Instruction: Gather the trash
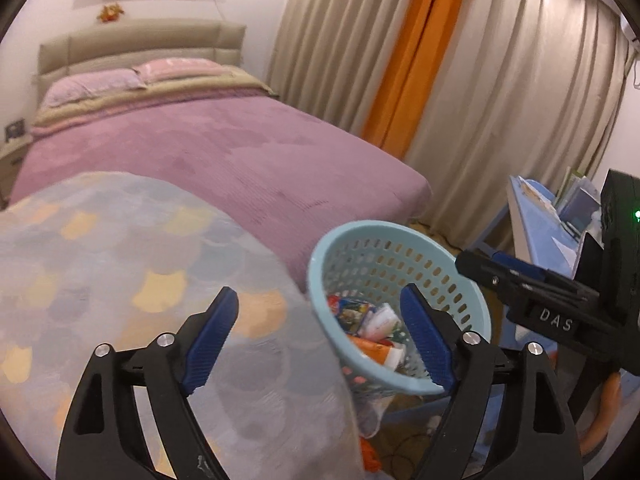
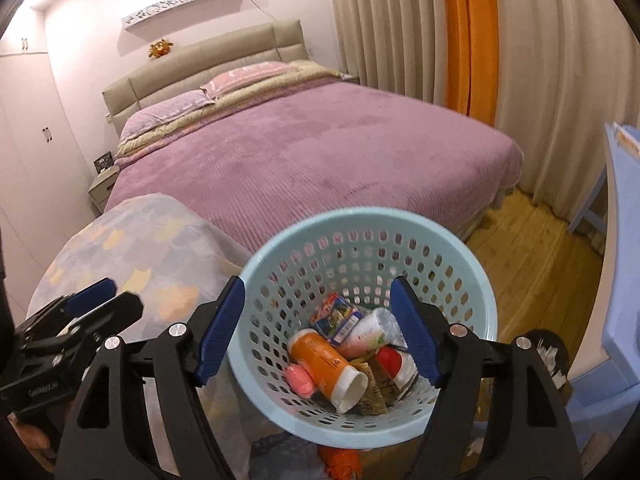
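Trash basket (image 2: 472, 300) beneath wide-apart right tongs (image 2: 318, 330)

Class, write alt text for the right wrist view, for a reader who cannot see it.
A pale blue perforated basket holding an orange bottle, a small carton and other trash sits between the open blue-padded fingers of the right gripper. Behind it are a purple-covered bed, beige curtains and a wooden floor.

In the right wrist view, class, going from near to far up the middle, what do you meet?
Basket → purple bed → pillows → headboard → wall shelf.
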Demonstrator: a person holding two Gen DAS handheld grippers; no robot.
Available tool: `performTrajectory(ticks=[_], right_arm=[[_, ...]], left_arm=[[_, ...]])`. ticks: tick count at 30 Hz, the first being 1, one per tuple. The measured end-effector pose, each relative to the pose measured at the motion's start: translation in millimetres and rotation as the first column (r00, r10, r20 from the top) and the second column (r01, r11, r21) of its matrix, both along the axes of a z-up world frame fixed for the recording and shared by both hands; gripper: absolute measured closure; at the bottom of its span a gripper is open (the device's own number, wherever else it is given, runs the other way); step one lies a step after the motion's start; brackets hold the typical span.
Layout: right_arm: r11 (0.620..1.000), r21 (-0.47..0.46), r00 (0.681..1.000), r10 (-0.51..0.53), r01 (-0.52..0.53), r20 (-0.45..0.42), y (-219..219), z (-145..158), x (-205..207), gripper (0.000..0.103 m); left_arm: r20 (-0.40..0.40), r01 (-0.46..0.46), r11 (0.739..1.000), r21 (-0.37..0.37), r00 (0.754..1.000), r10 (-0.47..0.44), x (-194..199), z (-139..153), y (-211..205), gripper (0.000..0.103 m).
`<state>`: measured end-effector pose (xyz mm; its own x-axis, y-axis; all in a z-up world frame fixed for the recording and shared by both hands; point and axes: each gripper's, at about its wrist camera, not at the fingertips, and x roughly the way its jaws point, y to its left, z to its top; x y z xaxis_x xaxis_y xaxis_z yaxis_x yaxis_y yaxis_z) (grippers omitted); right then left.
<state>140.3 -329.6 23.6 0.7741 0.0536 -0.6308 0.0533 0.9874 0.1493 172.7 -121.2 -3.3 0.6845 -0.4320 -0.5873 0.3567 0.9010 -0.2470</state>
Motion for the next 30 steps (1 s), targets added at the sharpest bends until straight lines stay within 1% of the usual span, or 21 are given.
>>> performTrajectory(ticks=[3,5,7,8,10,14,19,24,28,30], right_arm=[[1.000,-0.027,0.999,-0.007,0.008,0.039,15,6,-8,0.031],[0.998,-0.049,0.996,-0.029,0.033,0.089,26,11,-19,0.031],[0.998,-0.043,0.990,-0.044,0.050,0.134,30,13,-28,0.031],[0.998,-0.040,0.983,-0.050,0.058,0.174,35,15,-37,0.031],[0.995,-0.062,0.977,-0.064,0.078,0.202,43,17,-45,0.031],[0.993,-0.072,0.966,-0.070,0.090,0.250,52,27,-59,0.031],[0.993,-0.068,0.958,-0.077,0.100,0.276,56,38,-66,0.031],[0.993,-0.058,0.951,-0.083,0.105,0.299,59,43,-75,0.031],[0.990,-0.078,0.947,-0.085,0.114,0.311,67,46,-78,0.031],[0.989,-0.073,0.944,-0.096,0.125,0.314,68,46,-81,0.031]], left_arm=[[0.038,-0.051,0.999,0.013,0.998,0.051,-14,10,13,0.019],[0.061,-0.089,0.996,0.022,0.994,0.088,-24,15,22,0.018],[0.078,-0.116,0.993,0.030,0.990,0.114,-31,19,28,0.018],[0.087,-0.131,0.991,0.034,0.988,0.128,-34,20,32,0.018],[0.112,-0.167,0.985,0.039,0.980,0.162,-42,24,39,0.018],[0.146,-0.195,0.980,0.036,0.971,0.188,-55,31,46,0.017],[0.192,-0.221,0.974,0.052,0.959,0.207,-76,37,49,0.017],[0.248,-0.252,0.966,0.059,0.941,0.230,-93,45,51,0.017],[0.263,-0.264,0.963,0.050,0.934,0.243,-104,48,53,0.015],[0.268,-0.275,0.960,0.052,0.930,0.252,-107,47,54,0.015]])
